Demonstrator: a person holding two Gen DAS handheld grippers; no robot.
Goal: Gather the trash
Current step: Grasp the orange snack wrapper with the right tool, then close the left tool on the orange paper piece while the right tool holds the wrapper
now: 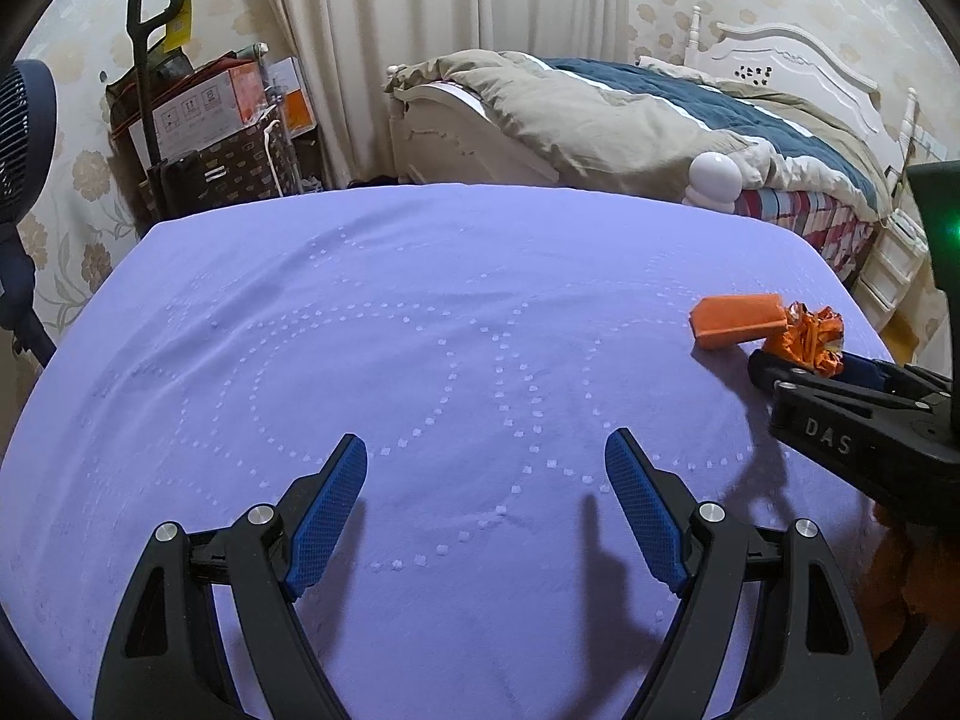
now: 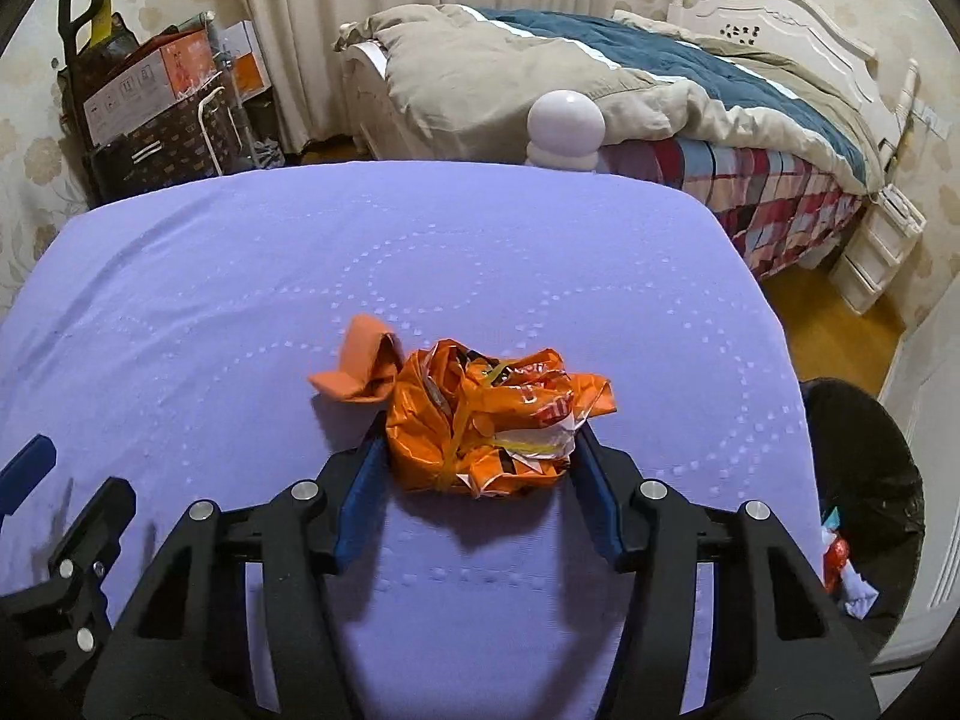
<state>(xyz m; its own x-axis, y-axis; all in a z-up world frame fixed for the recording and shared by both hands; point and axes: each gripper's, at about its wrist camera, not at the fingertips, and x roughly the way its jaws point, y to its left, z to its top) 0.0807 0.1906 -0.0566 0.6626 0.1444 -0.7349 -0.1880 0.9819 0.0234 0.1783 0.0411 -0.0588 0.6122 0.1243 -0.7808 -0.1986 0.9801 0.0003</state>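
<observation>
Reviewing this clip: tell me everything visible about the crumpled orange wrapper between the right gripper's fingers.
The crumpled orange wrapper is a glossy, foil-like snack bag, scrunched into a loose ball, with white and yellow printed patches and creased folds. It sits on the purple cloth, between the blue-padded fingers of the right gripper, which flank it on both sides; firm contact cannot be confirmed. An orange box-like piece lies just beyond it on its left, seemingly touching. The left wrist view shows it near the cloth's right edge.

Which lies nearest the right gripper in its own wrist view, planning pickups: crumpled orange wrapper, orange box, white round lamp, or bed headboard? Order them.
1. Crumpled orange wrapper, between the right gripper fingers.
2. Orange box, just beyond, left.
3. White round lamp, past the table's far edge.
4. Bed headboard, far right.
</observation>
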